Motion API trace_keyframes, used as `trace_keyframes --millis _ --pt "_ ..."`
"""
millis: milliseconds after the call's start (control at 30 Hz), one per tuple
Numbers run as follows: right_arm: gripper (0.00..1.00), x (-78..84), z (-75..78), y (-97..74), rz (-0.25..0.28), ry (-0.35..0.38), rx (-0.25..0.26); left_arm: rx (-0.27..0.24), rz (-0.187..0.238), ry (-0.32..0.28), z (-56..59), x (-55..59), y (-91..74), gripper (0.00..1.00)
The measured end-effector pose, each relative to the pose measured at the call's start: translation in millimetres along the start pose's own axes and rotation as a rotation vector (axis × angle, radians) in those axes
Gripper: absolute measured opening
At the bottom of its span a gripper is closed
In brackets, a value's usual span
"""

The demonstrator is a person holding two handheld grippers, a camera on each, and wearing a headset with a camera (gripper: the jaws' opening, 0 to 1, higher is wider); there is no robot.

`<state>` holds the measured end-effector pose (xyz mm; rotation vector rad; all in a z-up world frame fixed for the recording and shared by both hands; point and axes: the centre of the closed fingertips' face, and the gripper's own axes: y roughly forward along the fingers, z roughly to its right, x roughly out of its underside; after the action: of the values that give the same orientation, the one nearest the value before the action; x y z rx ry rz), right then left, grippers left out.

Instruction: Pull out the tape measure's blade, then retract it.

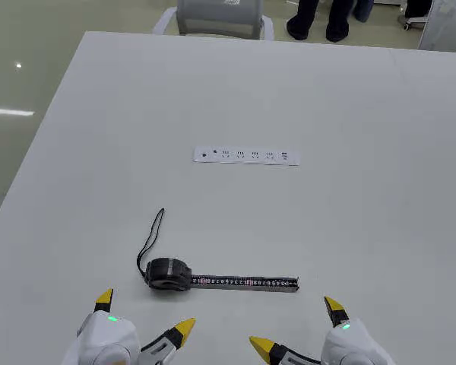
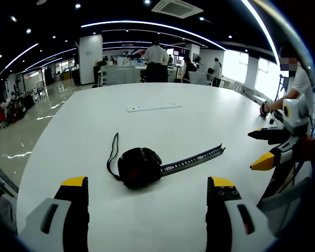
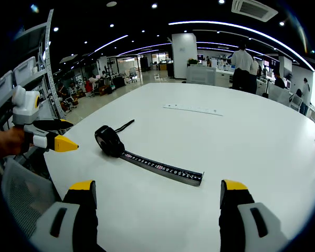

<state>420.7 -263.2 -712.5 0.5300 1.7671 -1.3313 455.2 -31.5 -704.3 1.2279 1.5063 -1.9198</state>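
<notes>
A black tape measure (image 1: 168, 274) lies on the white table (image 1: 235, 114), its blade (image 1: 247, 283) pulled out to the right and resting flat. A black wrist strap (image 1: 152, 239) loops away from the case. My left gripper (image 1: 143, 315) hovers open just in front of the case, nothing between its yellow tips. Over on the right, my right gripper (image 1: 297, 327) is open too, near the blade's end. The left gripper view has the case (image 2: 140, 166) and blade (image 2: 194, 158) ahead of the open left gripper (image 2: 147, 185). The right gripper view shows the blade (image 3: 163, 169) ahead of the open right gripper (image 3: 160, 187).
A white power strip (image 1: 246, 156) lies flat at mid-table. A grey chair (image 1: 219, 18) stands at the far edge, with a person's legs (image 1: 319, 19) beyond it. People stand in the background of the office.
</notes>
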Motion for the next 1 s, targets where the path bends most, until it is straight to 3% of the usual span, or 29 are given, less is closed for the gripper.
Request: trace_keyframes --millis 400,500,1000 --pt "0.95 -3.6 6.6 3.9 0.018 -0.077 -0.048 -0.003 0.018 -0.022 3.2 -5.2 13.1 0.88" --pt "0.93 -2.8 8.6 5.7 0.018 -0.109 -0.087 -0.001 0.017 -0.031 4.9 -5.4 18.2 0.88" --pt "0.76 -6.7 26.6 20.2 0.048 -0.227 -0.2 -0.025 0.002 -0.099 3.9 4.8 41.2 0.83"
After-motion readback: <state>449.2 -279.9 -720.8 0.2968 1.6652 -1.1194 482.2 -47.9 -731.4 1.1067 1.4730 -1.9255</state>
